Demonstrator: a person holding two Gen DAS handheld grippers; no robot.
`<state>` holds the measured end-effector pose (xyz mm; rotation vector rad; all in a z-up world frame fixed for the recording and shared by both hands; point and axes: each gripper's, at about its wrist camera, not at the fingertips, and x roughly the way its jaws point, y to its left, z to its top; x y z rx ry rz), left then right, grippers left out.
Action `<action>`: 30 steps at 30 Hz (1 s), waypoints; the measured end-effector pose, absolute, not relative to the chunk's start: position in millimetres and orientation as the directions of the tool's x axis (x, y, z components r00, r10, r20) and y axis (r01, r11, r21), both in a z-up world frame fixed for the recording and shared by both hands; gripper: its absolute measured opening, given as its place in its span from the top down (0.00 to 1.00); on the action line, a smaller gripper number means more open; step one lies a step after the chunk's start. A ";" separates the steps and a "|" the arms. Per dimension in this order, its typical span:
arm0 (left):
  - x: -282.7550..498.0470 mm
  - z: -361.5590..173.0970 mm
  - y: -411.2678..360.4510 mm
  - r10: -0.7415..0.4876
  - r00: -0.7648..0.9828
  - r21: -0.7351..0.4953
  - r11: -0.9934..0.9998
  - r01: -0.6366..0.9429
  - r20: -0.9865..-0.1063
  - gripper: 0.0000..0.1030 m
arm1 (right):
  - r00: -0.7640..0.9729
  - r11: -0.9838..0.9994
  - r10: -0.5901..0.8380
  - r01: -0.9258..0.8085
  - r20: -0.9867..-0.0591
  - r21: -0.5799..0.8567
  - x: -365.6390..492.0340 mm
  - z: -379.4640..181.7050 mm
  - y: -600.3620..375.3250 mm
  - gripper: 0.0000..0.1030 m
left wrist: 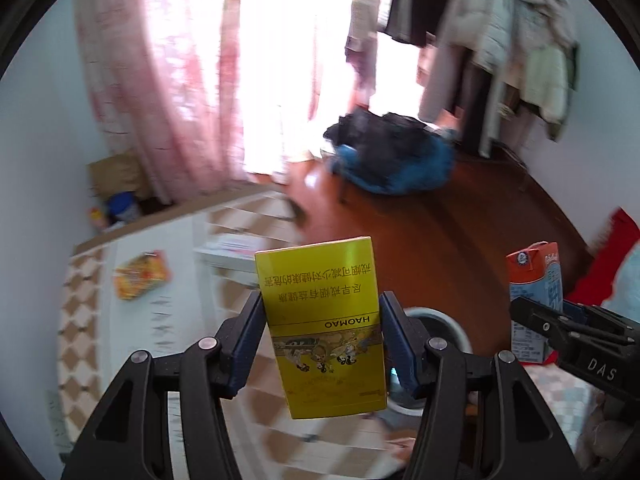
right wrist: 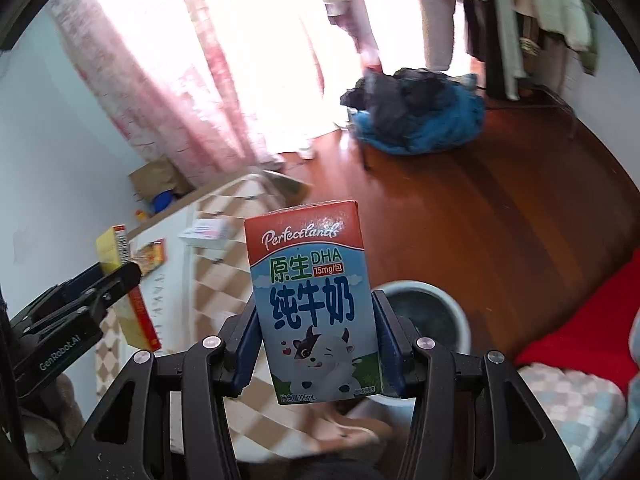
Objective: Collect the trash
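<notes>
Left wrist view. Item: yellow cigarette pack (left wrist: 326, 320), upside-down print reading HAOMAO, gold-toned picture band with small figures, flat glossy faces. Location: held in the air above the checked bench (left wrist: 132, 328), pinched by the left claw (left wrist: 322, 344) across its narrow sides, near mid-height. Handling, as judged: light, thin card, likely to crush under hard squeeze; glossy faces may slip, so the side grip near the middle suits it. A grey bin (left wrist: 448, 324) shows just behind and below the pack. An orange-yellow wrapper (left wrist: 142, 276) lies on the bench, apart, not yet taken.

Right wrist view. Item: small milk carton (right wrist: 316, 304), red top band, blue body, cartoon cow, marked 125 mL, upright. Location: aloft, clamped by the right claw (right wrist: 318, 332) on its two narrow sides at lower-middle height, with the bin's rim just beyond to the right. Handling, as judged: stiff laminated card, light if drained; contents cannot be told. Squeezing could push out leftover liquid.
</notes>
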<state>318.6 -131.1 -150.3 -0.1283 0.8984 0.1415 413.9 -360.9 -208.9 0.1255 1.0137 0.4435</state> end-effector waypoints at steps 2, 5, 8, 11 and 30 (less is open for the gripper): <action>329.7 -163.2 -158.0 0.024 0.592 -0.070 0.988 -0.135 -0.806 0.48 | 0.435 0.916 0.394 -0.260 -0.810 0.306 418.1 -224.7 -390.4 0.48; 349.5 -193.9 -192.3 -0.026 0.539 -0.087 0.992 -0.087 -0.842 0.48 | 0.404 0.932 0.359 -0.194 -0.841 0.305 428.1 -257.3 -425.8 0.48; 371.8 -230.2 -219.3 -0.071 0.467 -0.105 0.993 -0.047 -0.881 0.48 | 0.352 0.941 0.337 -0.140 -0.873 0.307 439.6 -296.9 -451.7 0.48; 394.7 -272.2 -239.3 -0.100 0.372 -0.113 0.994 -0.011 -0.923 0.48 | 0.287 0.944 0.329 -0.100 -0.900 0.313 452.5 -339.3 -467.2 0.48; 436.9 -376.5 -236.4 -0.046 0.125 -0.059 0.993 -0.100 -0.991 0.10 | 0.015 0.955 0.298 0.008 -0.955 0.298 505.8 -490.8 -458.0 0.00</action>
